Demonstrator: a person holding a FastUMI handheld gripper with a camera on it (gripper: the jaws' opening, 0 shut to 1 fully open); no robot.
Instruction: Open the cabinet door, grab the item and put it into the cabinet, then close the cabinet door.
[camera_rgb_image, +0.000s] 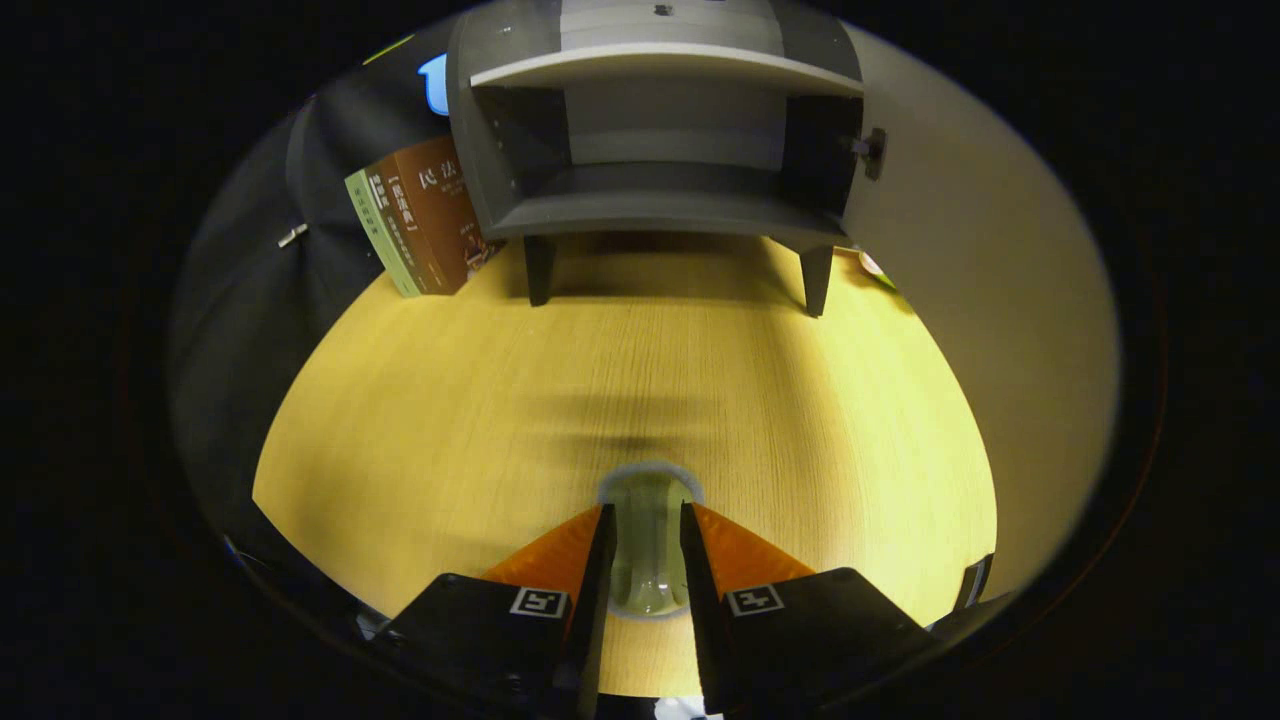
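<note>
I have the gripper (647, 540) pinching a pale green cup (648, 545) between both fingers above the yellow wooden table (450, 420), with the grey cabinet (660, 130) beyond, its door (980, 300) swung open, books (420, 215) beside it.

A pale, translucent green cup (648, 540) with a whitish rim is clamped between the gripper (646, 520), whose fingers (560, 555) are faced in bright orange and backed in black, each marked with a small black-and-white square tag. The table (480, 400) is seen in warm yellow wood with fine grain lines. The cabinet (660, 130) is grey, with a lighter grey shelf and a cream door (980, 300). Brown and light green covers are shown on the books (420, 215).
</note>
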